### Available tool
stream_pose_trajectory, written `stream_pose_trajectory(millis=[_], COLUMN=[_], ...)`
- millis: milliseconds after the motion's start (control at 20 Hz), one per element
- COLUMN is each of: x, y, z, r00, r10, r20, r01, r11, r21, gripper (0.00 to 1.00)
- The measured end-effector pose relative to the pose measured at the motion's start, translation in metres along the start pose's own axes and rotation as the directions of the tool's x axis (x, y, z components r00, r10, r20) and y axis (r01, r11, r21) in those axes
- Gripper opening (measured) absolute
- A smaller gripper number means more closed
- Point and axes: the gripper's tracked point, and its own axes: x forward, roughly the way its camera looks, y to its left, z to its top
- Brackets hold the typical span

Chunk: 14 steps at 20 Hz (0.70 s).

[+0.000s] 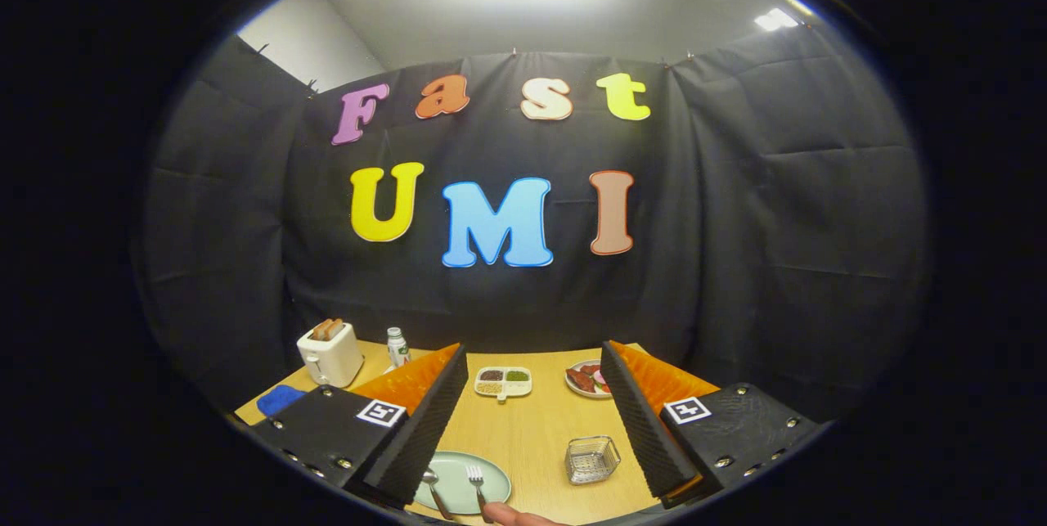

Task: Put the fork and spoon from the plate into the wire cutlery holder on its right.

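Gripper view: the gripper [532, 420] hangs over the wooden table [532, 428] with its fingers spread wide apart, nothing between them. Taking the plate [458, 478] as the landmark, the spoon [433, 489] and fork [477, 483] lie side by side on it, and the wire cutlery holder [591, 459] stands just to its right, apart from it. Well beyond the plate sit a divided dish [504, 382], a toaster [330, 353] and a small bottle [397, 346]. A fingertip [514, 515] pokes in near the fork handle
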Motion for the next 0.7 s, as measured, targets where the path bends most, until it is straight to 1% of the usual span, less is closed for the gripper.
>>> stream_pose_trajectory(millis=[150,400,550,700], x=[-0.003,-0.008,-0.011,-0.014], y=[0.004,0.019,0.026,0.03], z=[-0.015,-0.054,-0.093,-0.124], r00=[0.999,0.983,0.955,0.923], r10=[0.044,0.127,0.164,0.176], r20=[-0.023,-0.136,-0.246,-0.342], r01=[-0.045,-0.139,-0.192,-0.223], r11=[0.998,0.987,0.977,0.969], r21=[-0.036,-0.084,-0.096,-0.103], gripper=[0.99,0.99,0.99,0.99])
